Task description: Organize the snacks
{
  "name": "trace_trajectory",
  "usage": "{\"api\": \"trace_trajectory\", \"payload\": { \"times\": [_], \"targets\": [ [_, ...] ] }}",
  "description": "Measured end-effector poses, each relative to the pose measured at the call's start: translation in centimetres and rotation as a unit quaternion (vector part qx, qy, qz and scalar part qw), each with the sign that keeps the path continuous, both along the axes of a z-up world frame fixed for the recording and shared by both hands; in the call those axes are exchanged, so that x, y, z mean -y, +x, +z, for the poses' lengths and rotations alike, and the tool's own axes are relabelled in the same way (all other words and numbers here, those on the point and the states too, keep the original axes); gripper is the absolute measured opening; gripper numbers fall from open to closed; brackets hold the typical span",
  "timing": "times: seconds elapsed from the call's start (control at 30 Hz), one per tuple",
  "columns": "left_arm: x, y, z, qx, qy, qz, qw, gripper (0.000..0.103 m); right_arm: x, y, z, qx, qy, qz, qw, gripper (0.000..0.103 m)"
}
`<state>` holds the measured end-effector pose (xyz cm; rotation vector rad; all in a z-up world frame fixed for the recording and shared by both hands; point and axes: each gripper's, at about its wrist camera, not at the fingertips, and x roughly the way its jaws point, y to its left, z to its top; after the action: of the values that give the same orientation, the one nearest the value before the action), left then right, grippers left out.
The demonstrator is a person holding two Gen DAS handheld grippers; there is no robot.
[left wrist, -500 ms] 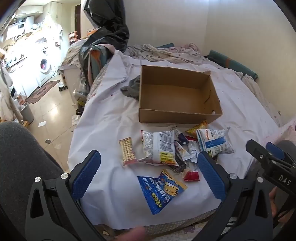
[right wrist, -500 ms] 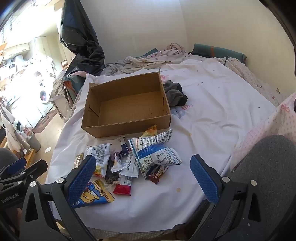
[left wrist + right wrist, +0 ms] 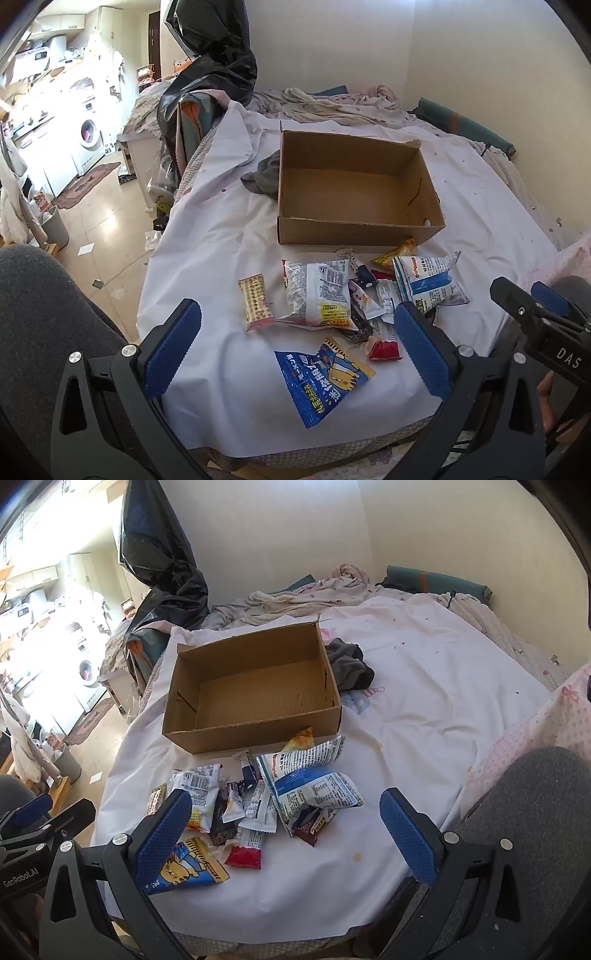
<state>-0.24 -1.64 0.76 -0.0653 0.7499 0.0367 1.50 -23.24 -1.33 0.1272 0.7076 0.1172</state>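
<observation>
A lived-in home, bedroom opening onto a laundry and kitchen corner. A bed (image 3: 229, 229) under a white sheet carries rumpled bedding (image 3: 332, 103), and a front-loading washing machine (image 3: 88, 133) stands beyond on the tiled floor (image 3: 96, 221).

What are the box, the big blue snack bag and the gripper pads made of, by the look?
Box: corrugated cardboard, matte brown; rough cut edges and fluting lines on its floor in the right wrist view.
Big blue snack bag: likely glossy printed plastic film; it crinkles and catches light.
Pads: apparently blue rubber or soft plastic, with a fine knurled texture; which one is unclear.
</observation>
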Motion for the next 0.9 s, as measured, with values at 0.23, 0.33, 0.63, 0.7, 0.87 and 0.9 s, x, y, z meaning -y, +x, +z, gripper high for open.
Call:
{"api": "trace_trajectory", "payload": {
  "times": [0.23, 0.33, 0.63, 0.7, 0.87, 0.9],
  "targets": [
    [-1.59, 0.15, -0.58, -0.001, -0.010, 0.001, 1.0000, 0.103, -0.05, 0.03, 0.00, -0.001, -0.001, 0.000, 1.000, 0.103],
    [-1.62, 0.20, -0.62, 0.000, -0.010, 0.002, 0.9999, 0.103, -0.04, 0.03, 0.00, -0.001, 0.000, -0.001, 1.000, 0.103],
    [-1.54, 0.18, -0.50, -0.001, -0.011, 0.001, 0.9999, 0.103, -0.09, 0.05, -0.03, -0.001, -0.001, 0.000, 1.000, 0.103],
    [-1.56, 0.17, -0.51, 0.000, -0.012, 0.001, 0.9999, 0.103, -0.12, 0.08, -0.05, -0.002, -0.001, 0.000, 1.000, 0.103],
    [-1.55, 0.18, -0.47, 0.000, -0.011, 0.001, 0.9999, 0.103, -0.16, 0.10, -0.09, -0.002, -0.001, 0.000, 1.000, 0.103],
    [-1.56, 0.17, -0.48, 0.000, -0.011, 0.001, 0.9999, 0.103, -0.16, 0.11, -0.10, -0.002, -0.002, -0.001, 1.000, 0.103]
  ]
}}
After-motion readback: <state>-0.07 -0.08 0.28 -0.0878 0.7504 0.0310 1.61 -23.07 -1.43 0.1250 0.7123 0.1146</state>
